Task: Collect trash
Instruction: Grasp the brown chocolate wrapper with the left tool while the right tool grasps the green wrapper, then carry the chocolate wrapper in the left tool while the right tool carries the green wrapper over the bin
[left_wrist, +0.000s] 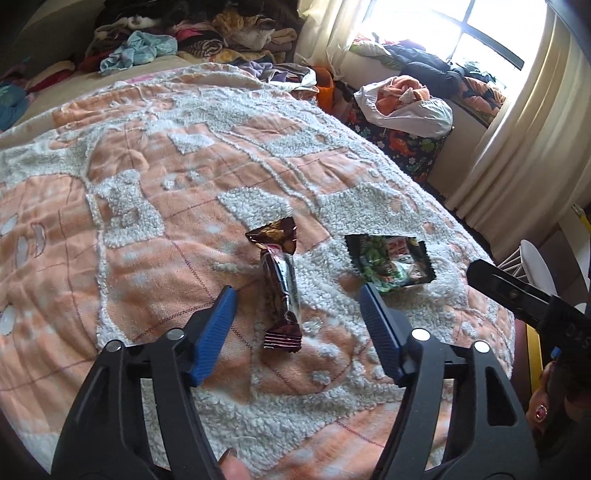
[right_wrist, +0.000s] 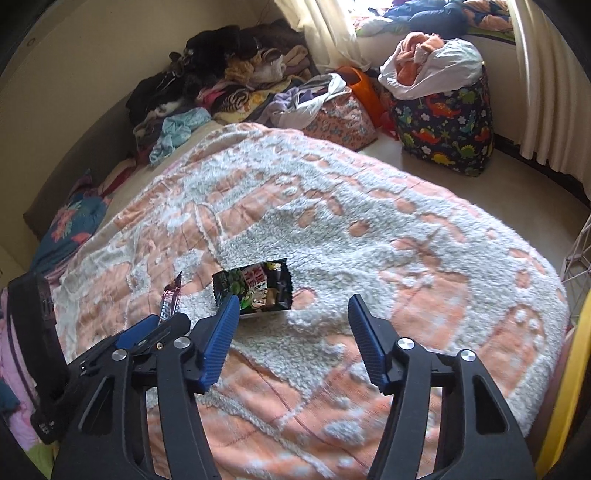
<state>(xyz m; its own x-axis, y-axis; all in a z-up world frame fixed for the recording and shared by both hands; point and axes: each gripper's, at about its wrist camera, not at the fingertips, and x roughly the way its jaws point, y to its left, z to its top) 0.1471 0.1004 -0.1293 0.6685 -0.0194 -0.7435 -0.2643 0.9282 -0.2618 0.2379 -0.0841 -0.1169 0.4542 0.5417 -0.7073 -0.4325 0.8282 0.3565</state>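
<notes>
Nothing is collected yet: the brown wrapper (left_wrist: 280, 280) at frame centre and green packet (left_wrist: 391, 264) to its right lie on the bed (left_wrist: 147, 166), while left tongs (left_wrist: 297, 310) and right tongs (right_wrist: 291, 317) gape half-open, empty.

Hidden and cut-off parts on the blanket

In the right wrist view the left gripper (right_wrist: 147, 334) covers the lower part of the bar wrapper (right_wrist: 170, 300), and a blue finger (right_wrist: 221, 332) hides the packet's (right_wrist: 258, 291) near-left corner. The print on both wrappers is too small to read. In the left wrist view the blanket (left_wrist: 147, 177) runs past the left edge, and a fingertip (left_wrist: 231, 467) is cut by the bottom edge.
</notes>
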